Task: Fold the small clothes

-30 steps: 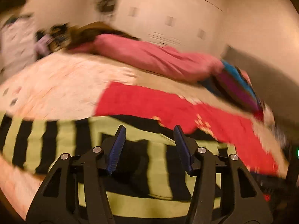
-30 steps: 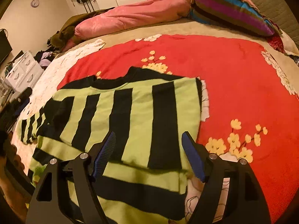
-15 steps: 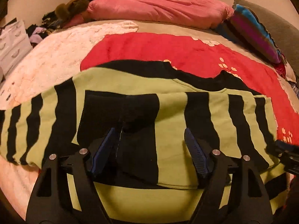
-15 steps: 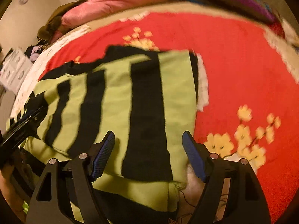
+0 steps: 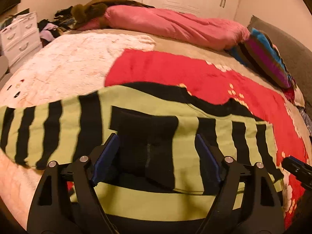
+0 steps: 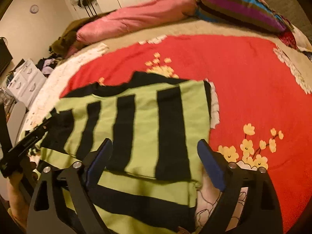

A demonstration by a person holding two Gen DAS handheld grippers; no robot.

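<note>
A lime-green sweater with black stripes (image 5: 187, 136) lies flat on the red flowered blanket (image 5: 175, 72) on the bed. One sleeve stretches out to the left (image 5: 39, 128); the other side is folded in over the body. My left gripper (image 5: 156, 156) is open and empty, hovering over the folded black part of the sweater. My right gripper (image 6: 156, 156) is open and empty over the sweater's (image 6: 140, 120) right half, near its lower edge. The left gripper's tip (image 6: 29, 136) shows at the left of the right wrist view.
A pink duvet (image 5: 175, 25) and a striped pillow (image 5: 269, 58) lie at the far side of the bed. A white fluffy blanket (image 5: 68, 58) covers the left part. White drawers (image 5: 17, 37) and a clothes pile stand beyond the bed at left.
The left gripper swung over the sweater and opened wider. The right gripper dipped, then drew back a little. The sweater lies as before.
</note>
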